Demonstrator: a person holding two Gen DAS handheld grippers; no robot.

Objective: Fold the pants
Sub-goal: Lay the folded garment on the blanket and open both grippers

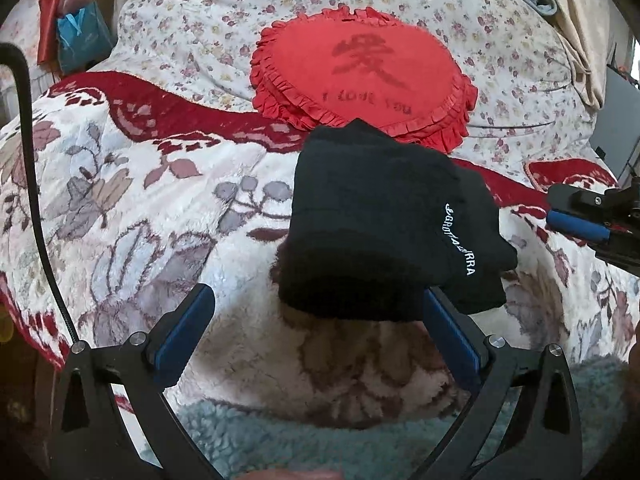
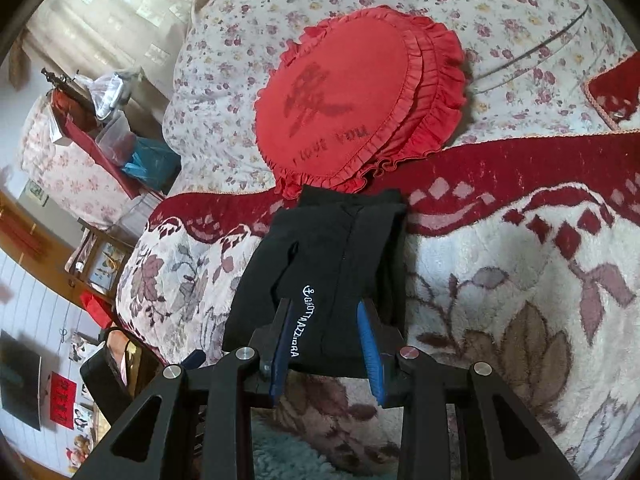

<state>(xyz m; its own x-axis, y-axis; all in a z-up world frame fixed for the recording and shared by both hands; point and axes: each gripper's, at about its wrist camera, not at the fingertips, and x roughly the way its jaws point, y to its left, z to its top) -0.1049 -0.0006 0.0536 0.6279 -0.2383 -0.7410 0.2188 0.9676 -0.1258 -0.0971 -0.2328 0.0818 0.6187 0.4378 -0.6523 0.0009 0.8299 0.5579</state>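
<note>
While the black pants (image 1: 384, 224) lie folded into a thick bundle on the bed, the left gripper (image 1: 316, 320) stands with its fingers (image 1: 182, 336) spread wide and nothing pressed between them. One finger sits at 7 o'clock in the left wrist view; the other, at 5 o'clock, has its tip tucked just under the near edge of the bundle. The space between them shows only the plush floral blanket (image 1: 132, 208).

In the right wrist view, the right gripper (image 2: 326, 340) has its fingers (image 2: 370, 344) set narrow, closed on the near end of the pants (image 2: 336, 256), with the cloth bunched between the blue pads. White lettering (image 2: 302, 320) runs along the fabric beside the finger at 7 o'clock. The bundle stretches from the fingers toward 12 o'clock, where its far end touches the frilled edge of a red round cushion (image 2: 348, 96).

That cushion (image 1: 360, 72) lies on a small-flowered quilt (image 1: 192, 28) beyond the blanket's red border. The right gripper's blue-padded tip (image 1: 580, 228) also shows at 3 o'clock in the left wrist view, near the side of the bundle. A teal fleece (image 1: 304, 440) covers the bed's near edge at 6 o'clock.
</note>
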